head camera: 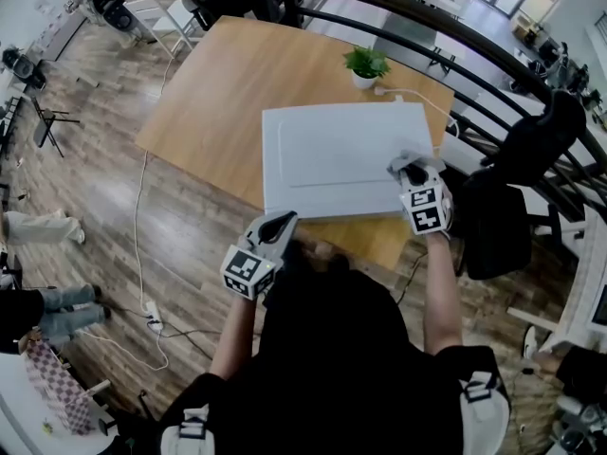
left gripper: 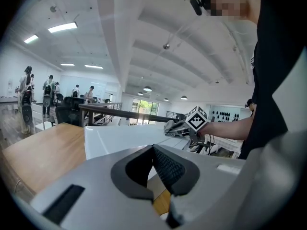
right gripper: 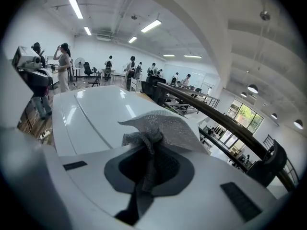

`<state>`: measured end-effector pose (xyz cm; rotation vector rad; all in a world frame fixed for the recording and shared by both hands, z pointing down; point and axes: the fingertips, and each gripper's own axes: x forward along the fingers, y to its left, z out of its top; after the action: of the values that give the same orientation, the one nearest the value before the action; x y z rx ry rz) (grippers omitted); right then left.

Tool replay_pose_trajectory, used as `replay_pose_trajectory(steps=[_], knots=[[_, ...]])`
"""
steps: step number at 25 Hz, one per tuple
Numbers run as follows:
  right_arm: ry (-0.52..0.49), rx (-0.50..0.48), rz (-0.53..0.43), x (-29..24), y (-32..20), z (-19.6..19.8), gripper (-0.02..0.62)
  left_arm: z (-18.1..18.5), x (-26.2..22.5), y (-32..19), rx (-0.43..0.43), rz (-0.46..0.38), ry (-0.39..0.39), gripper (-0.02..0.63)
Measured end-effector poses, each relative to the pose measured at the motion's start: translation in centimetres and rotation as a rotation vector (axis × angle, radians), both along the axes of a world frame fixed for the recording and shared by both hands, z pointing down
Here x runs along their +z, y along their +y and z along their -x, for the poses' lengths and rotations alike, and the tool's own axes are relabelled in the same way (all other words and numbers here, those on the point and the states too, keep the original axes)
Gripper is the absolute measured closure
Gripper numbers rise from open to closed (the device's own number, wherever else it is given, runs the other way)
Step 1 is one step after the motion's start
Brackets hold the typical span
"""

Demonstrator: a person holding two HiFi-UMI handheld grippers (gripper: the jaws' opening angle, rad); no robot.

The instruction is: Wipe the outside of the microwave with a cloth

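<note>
Left gripper [head camera: 283, 220]: fingers together, empty | right gripper [head camera: 413, 168]: fingers pinching cloth [right gripper: 162, 126] on microwave [head camera: 332, 150] top

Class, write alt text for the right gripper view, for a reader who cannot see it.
The right gripper pinches a grey mesh cloth in its jaws, over the white top of the microwave. Behind are a dark railing and people in a bright hall.

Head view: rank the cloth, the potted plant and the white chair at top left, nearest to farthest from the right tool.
1. Cloth, clamped in the right tool.
2. Potted plant, back edge of the table.
3. White chair, beyond the table, far left.
</note>
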<state>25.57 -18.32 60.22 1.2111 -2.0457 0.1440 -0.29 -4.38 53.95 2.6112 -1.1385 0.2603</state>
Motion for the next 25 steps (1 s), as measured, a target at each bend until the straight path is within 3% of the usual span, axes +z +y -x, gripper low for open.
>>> replay_pose_trajectory(steps=[25], knots=[[-0.022,-0.116,0.045,0.0,1.2,10.6,0.58,3.8,0.1,-1.4,0.007,0.008,0.006,0.606]])
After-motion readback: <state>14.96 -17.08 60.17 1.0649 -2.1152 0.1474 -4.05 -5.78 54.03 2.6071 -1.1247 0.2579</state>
